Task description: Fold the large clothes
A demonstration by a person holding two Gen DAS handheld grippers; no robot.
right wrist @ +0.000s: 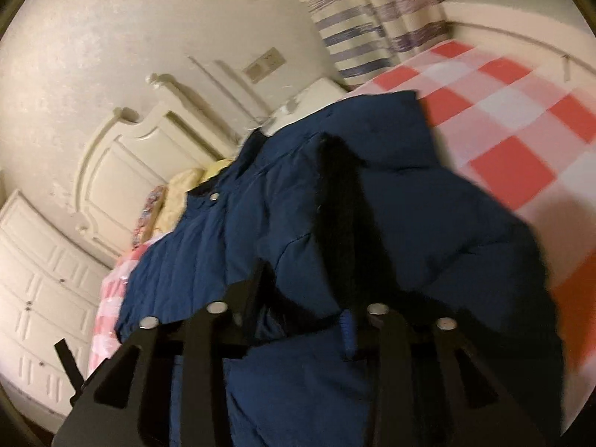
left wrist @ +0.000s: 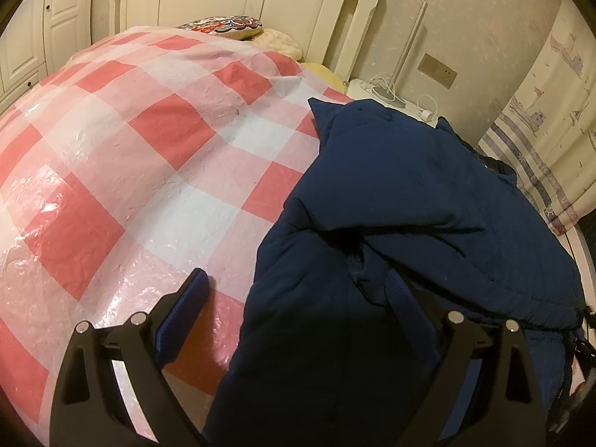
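A puffy navy jacket lies partly folded on the right side of a bed with a pink-and-white checked cover. My left gripper stands wide open at the jacket's near left edge, with one finger over the cover and the other over the fabric. In the right wrist view the jacket fills the middle, a snap button showing near its collar. My right gripper has a thick bunch of jacket packed between its narrowed fingers, and a dark fold rises from them. That view is blurred.
A cream headboard and pillows stand at the bed's far end. Beside the bed is a white nightstand with cables, and a striped curtain hangs at the right. White wardrobe doors line the left.
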